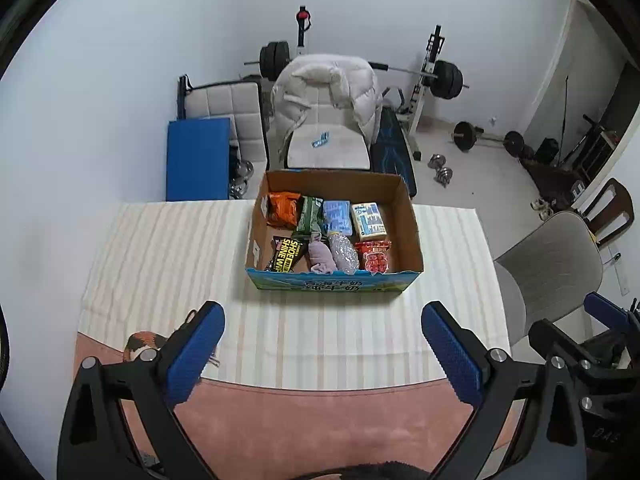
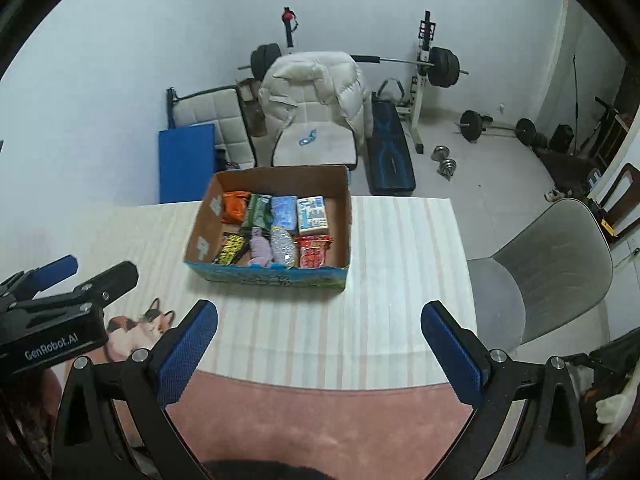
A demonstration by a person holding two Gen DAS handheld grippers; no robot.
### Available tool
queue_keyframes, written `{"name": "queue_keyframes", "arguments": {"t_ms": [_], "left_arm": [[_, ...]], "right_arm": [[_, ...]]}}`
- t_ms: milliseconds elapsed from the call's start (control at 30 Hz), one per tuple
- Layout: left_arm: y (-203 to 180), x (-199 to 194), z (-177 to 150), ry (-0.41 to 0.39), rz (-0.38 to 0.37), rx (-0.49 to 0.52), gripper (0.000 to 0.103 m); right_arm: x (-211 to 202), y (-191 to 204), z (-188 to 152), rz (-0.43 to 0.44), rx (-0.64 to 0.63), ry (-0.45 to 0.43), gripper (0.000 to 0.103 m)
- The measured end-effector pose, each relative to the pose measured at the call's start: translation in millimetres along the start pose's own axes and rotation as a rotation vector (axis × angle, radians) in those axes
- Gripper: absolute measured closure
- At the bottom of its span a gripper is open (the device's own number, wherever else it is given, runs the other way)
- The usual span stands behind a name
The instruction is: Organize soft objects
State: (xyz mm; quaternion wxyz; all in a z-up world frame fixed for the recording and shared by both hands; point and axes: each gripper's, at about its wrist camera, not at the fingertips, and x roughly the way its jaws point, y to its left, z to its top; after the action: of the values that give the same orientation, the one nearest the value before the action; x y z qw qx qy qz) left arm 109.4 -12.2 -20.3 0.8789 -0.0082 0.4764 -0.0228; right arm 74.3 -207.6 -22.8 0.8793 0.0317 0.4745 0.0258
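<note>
Overhead, I held my left gripper (image 1: 322, 322) and right gripper (image 2: 319, 320) above the striped tabletop (image 1: 160, 264), both jaws spread wide and empty. Ahead sat the box (image 1: 332, 280), with packets, a lilac cloth (image 1: 322, 258) and a bubble-wrap roll (image 1: 343, 254) side by side in its near row.
</note>
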Motion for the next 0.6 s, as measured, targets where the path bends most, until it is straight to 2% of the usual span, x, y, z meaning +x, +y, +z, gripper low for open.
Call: {"name": "queue_keyframes", "arguments": {"t_ms": [100,267,600], "left_arm": [[-1,-24,-6,-0.034,0.009,-0.004,0.002],[-1,-43,-15,-0.05,-0.016,-0.013,0.002],[-8,-63,-21,-0.109,0.026,0.001,0.002]], "right_arm": [[-21,2,-7,-0.004,-0.015,-0.022,0.0],[-47,3,-17,0.003,-0.026,-0.042,0.0],[-69,-2,-15,-0.021,-0.002,-0.095,0.0]]}}
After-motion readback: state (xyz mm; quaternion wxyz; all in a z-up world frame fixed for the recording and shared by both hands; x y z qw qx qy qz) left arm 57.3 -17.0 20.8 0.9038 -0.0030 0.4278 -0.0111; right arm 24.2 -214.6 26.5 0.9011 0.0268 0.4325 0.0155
